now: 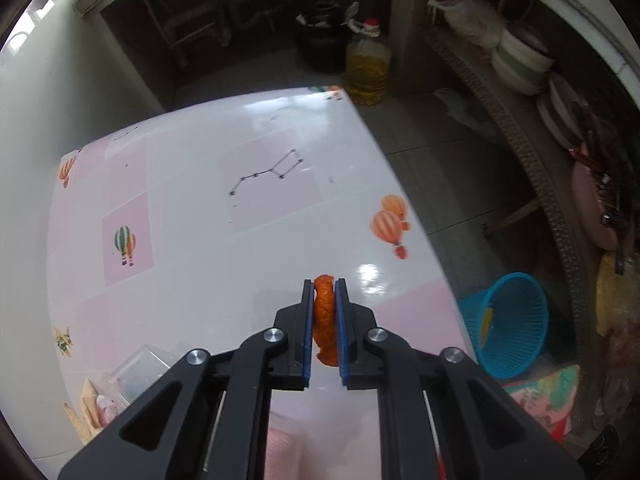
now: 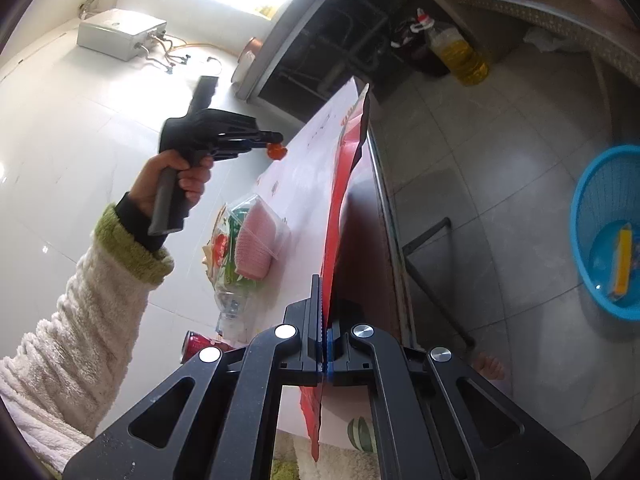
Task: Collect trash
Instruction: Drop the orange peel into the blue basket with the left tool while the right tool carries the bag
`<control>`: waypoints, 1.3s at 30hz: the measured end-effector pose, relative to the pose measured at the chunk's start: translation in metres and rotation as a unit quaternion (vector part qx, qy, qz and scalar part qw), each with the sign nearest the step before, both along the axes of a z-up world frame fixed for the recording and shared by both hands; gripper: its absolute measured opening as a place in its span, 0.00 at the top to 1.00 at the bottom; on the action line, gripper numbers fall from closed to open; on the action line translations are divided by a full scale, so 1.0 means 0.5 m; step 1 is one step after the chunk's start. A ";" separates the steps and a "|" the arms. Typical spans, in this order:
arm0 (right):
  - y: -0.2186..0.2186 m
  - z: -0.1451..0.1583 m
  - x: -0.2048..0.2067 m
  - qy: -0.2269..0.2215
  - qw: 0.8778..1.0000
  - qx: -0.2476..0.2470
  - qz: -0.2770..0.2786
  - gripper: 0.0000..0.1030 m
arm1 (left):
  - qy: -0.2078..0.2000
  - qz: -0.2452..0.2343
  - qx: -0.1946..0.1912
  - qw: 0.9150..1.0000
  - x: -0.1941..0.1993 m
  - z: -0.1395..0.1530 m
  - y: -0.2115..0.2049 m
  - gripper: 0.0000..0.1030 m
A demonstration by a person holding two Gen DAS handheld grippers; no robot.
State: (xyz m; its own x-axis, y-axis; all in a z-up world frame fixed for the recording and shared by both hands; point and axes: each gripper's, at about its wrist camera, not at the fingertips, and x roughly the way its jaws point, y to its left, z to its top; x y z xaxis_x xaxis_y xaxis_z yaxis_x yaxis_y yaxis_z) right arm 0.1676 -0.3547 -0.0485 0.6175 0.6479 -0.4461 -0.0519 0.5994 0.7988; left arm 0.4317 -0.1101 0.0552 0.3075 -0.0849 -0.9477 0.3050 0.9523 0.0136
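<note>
Left gripper clamped on an orange peel scrap, which stands edge-on between the blue pads and pokes out past the fingertips. From the right wrist view the same tool hangs clear above the table, peel at its tip, with a hand in a fleecy cream sleeve round the handle. Held clear like that, probably so the scrap can travel without dragging on the glossy tablecloth. Right gripper is closed tight on a thin red wrapper, seen almost edge-on. The sheet runs out along the table edge from the jaws, and a short tail hangs below them. A flat pinch suits something this flimsy. Blue basket sits on the tiled floor to the right of the table, well apart from both tools. It already has a yellow wrapper lying inside, so it reads as the bin for all of this. Both pieces look bound for it. On the table, near the person's edge: a clear plastic box with pink contents, a crumpled clear bottle and a red can. Whether these count as trash I cannot tell. Oil jug and a dark pot stand on the floor beyond the far table edge, out of the way.
</note>
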 end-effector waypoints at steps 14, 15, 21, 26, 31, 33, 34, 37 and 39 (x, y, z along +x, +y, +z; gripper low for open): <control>-0.271 -0.015 -0.196 0.064 0.963 -0.099 -0.242 1.00 | 0.084 -0.218 -0.118 0.965 -0.297 -0.141 -0.491 0.91; -0.281 -0.025 -0.202 0.076 0.959 -0.108 -0.250 1.00 | 0.095 -0.226 -0.116 0.963 -0.308 -0.167 -0.518 0.91; -0.312 -0.122 -0.171 0.147 0.939 -0.168 -0.263 1.00 | 0.150 -0.227 -0.071 0.960 -0.326 -0.331 -0.642 0.91; -0.327 -0.195 -0.108 0.187 0.929 -0.206 -0.244 1.00 | 0.179 -0.208 -0.036 0.961 -0.311 -0.433 -0.689 0.90; -0.339 -0.249 -0.008 0.198 0.927 -0.239 -0.211 0.98 | 0.171 -0.193 -0.030 0.966 -0.285 -0.465 -0.700 0.78; -0.347 -0.278 0.028 0.194 0.938 -0.212 -0.192 0.98 | 0.155 -0.185 -0.036 0.970 -0.274 -0.456 -0.692 0.73; -0.349 -0.297 0.048 0.205 0.936 -0.214 -0.188 0.98 | 0.152 -0.182 -0.040 0.971 -0.269 -0.448 -0.682 0.72; -0.345 -0.346 0.099 0.223 0.939 -0.207 -0.160 0.97 | 0.139 -0.180 -0.044 0.973 -0.256 -0.427 -0.660 0.69; -0.342 -0.382 0.123 0.235 0.938 -0.203 -0.154 0.94 | 0.126 -0.176 -0.047 0.975 -0.248 -0.404 -0.645 0.67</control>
State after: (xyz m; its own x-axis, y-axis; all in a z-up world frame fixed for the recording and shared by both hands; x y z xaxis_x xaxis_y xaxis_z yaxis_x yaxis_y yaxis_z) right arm 0.2288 -0.5254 -0.2394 0.4208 0.1879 -0.8875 0.4744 0.7883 0.3919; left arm 0.3075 -0.4326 -0.1467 0.0013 -0.2341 -0.9722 0.5952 0.7814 -0.1873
